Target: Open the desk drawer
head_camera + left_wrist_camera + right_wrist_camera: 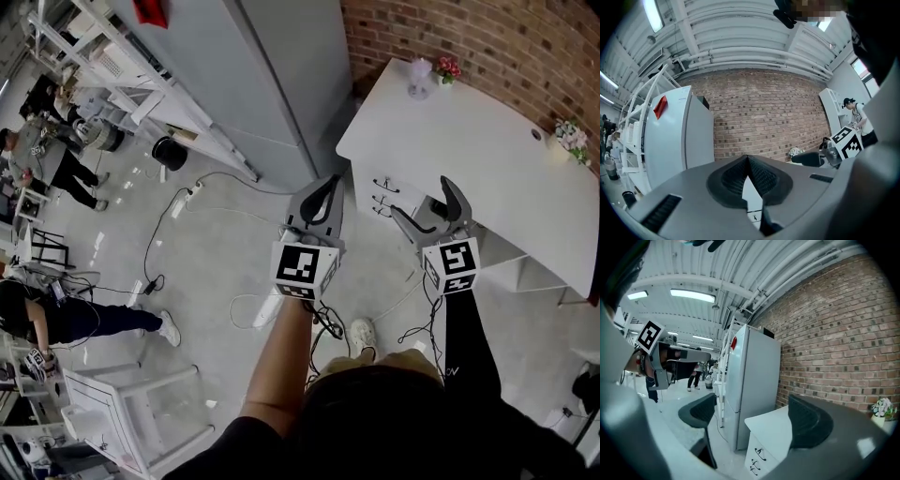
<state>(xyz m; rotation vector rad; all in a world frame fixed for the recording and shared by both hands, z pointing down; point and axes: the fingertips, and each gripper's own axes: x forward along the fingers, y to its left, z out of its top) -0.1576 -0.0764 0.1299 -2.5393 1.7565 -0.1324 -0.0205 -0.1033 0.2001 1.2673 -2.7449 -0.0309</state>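
Observation:
A white desk (469, 122) stands against the brick wall, its drawer front with three dark handles (386, 195) facing me. My left gripper (328, 183) is held in the air short of the desk's left corner, shut with its tips together and nothing between them. My right gripper (424, 199) hovers just in front of the drawers, open and empty. In the right gripper view the drawer handles (757, 460) show low between the jaws, some way off. In the left gripper view a strip of the white desk (751, 199) with a handle shows below the closed tips.
A tall white fridge (272, 75) stands left of the desk. Small flower pots (447, 69) sit on the desktop by the wall. Cables and a power strip (183, 202) lie on the floor. White plastic chairs (131, 408) stand at lower left; people are at far left.

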